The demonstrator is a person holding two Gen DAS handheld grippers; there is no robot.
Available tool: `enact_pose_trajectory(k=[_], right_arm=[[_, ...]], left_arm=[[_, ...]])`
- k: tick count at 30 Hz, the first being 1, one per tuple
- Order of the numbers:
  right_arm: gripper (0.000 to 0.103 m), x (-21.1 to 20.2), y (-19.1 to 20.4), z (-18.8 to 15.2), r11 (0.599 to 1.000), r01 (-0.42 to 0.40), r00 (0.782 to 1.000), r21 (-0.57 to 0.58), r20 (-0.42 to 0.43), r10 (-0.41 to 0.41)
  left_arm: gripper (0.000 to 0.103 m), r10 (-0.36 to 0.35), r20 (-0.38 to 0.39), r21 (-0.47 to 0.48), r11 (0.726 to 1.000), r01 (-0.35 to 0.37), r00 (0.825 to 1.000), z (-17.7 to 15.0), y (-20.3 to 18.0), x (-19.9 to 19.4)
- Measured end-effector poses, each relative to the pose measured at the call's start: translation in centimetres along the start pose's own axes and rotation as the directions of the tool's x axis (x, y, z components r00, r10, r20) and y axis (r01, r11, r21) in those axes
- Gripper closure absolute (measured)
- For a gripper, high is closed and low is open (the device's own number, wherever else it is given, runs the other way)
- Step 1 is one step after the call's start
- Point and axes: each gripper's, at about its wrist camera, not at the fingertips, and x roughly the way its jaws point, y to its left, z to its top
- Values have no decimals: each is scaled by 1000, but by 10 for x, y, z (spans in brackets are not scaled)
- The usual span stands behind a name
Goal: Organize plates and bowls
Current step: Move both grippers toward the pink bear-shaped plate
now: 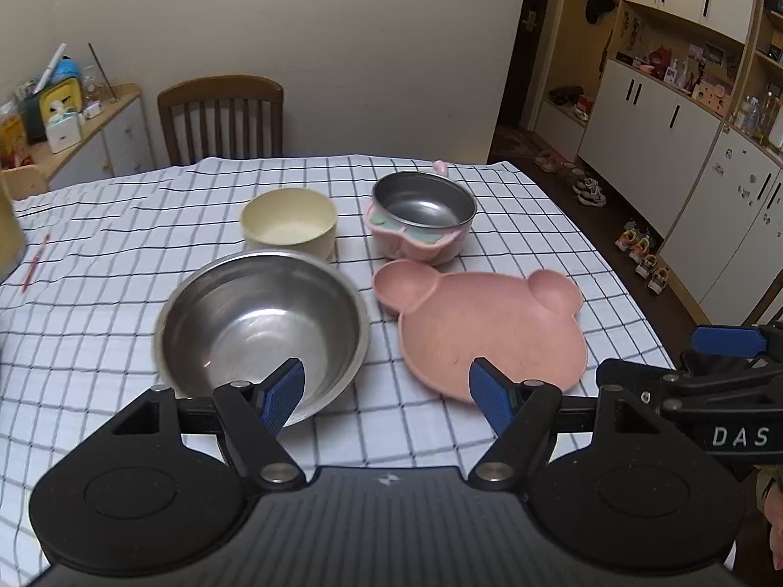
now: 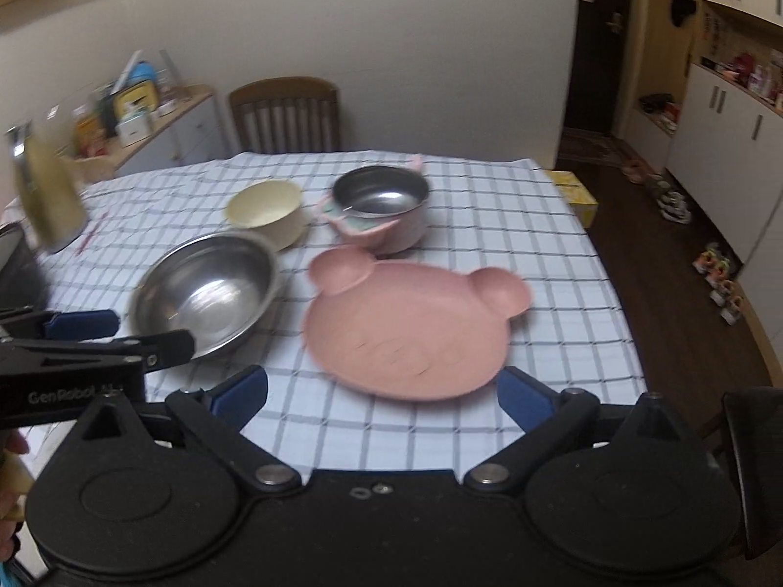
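Note:
A large steel bowl (image 1: 262, 323) (image 2: 208, 288) sits on the checked tablecloth (image 1: 122, 225) at front left. A pink bear-shaped plate (image 1: 484, 323) (image 2: 416, 323) lies to its right. Behind them stand a cream bowl (image 1: 289, 222) (image 2: 266, 213) and a pink bowl with a steel liner (image 1: 421, 215) (image 2: 379, 208). My left gripper (image 1: 389, 394) is open and empty, over the near edge between the steel bowl and the plate. My right gripper (image 2: 386, 394) is open and empty, just before the plate's near rim. Each gripper shows at the edge of the other's view.
A wooden chair (image 1: 222, 117) stands at the table's far side. A red pen (image 1: 34, 264) lies at the left. A tall yellowish container (image 2: 46, 195) stands at the table's left edge. White cabinets (image 1: 685, 146) and shoes line the floor on the right.

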Motion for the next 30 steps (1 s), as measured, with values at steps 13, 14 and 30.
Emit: enact_pose_trajectory(k=[13, 14, 30], right_arm=[[6, 65, -51, 19, 989, 113, 991, 97, -82, -105], [7, 70, -55, 19, 987, 119, 990, 108, -93, -110], [48, 144, -81, 11, 970, 161, 962, 184, -248, -112]], left_arm=[[29, 4, -139, 17, 1000, -1, 990, 26, -32, 93], [29, 10, -150, 16, 1000, -8, 989, 26, -34, 99], [33, 43, -229, 13, 999, -41, 973, 21, -41, 147]])
